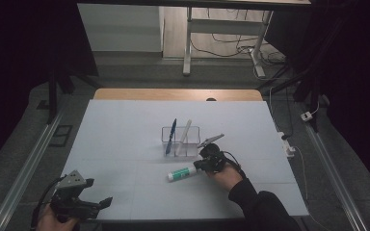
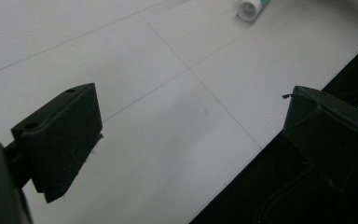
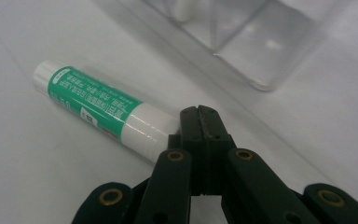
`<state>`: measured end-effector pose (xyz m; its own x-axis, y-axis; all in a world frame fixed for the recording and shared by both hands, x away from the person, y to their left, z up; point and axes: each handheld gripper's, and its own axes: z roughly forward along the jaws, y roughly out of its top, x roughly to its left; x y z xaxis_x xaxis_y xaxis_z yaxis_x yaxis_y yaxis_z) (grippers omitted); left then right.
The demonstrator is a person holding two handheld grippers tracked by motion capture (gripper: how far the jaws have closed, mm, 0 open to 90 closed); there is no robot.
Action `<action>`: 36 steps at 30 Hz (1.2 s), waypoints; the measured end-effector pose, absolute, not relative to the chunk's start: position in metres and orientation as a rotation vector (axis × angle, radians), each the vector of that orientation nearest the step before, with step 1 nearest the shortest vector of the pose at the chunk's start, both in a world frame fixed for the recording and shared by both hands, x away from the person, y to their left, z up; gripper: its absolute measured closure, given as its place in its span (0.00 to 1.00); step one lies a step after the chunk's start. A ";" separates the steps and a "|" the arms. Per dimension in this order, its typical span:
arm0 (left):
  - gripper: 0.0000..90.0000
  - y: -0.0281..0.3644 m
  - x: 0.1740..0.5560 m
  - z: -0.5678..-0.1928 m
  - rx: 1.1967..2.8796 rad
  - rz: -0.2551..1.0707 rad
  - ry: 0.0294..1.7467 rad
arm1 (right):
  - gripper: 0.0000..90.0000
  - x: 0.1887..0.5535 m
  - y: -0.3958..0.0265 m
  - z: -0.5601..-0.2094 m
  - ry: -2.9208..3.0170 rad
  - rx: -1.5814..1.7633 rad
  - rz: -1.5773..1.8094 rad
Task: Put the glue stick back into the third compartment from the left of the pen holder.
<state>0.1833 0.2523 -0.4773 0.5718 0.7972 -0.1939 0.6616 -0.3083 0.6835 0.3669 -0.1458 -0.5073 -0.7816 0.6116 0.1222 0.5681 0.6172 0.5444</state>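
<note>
High view: my right gripper [image 1: 203, 165] sat at mid-table, just at the right end of the glue stick [image 1: 182, 173], which lay flat on the white table [image 1: 125, 125] in front of the clear plastic holder [image 1: 181, 142]. Holder had a blue pen [image 1: 172, 134] and a white pen [image 1: 185, 134] standing tilted in it. Couldn't tell from up here if my jaws touched the stick. My left gripper [image 1: 103, 202] was parked at the near-left edge of the table, well apart from everything, jaws spread.

Left gripper view: my left fingers [image 2: 65, 140] stood wide apart, nothing between them, just bare table and its near edge below. White cap end of the glue stick [image 2: 251, 8] showed at the top, far off.

Right gripper view: my right gripper [image 3: 199, 122] had its jaws pressed flat together, nothing pinched. Tips sat right against the white end of the glue stick [image 3: 105, 109]; contact or a hair's gap, couldn't tell. Stick was green-labelled with white ends, lying on its side, running up-left from my tips. Corner of the clear plastic holder [image 3: 261, 60] sat just beyond, apart from the stick.
</note>
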 end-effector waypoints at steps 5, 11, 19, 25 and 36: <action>0.05 0.253 0.183 -0.477 2.053 0.232 1.164 | 1.00 0.357 -0.130 -0.508 2.796 0.954 0.900; 0.01 0.252 0.184 -0.476 2.026 0.249 1.148 | 1.00 0.351 -0.121 -0.507 2.794 0.885 0.885; 0.00 0.225 0.201 -0.472 2.088 0.196 0.987 | 0.80 0.343 -0.146 -0.487 2.721 0.892 0.929; 0.00 0.195 0.222 -0.472 2.142 0.175 0.897 | 0.54 0.326 -0.175 -0.472 2.668 0.922 0.988; 0.00 0.136 0.268 -0.475 2.243 0.101 0.794 | 0.12 0.296 -0.230 -0.457 2.565 1.037 1.059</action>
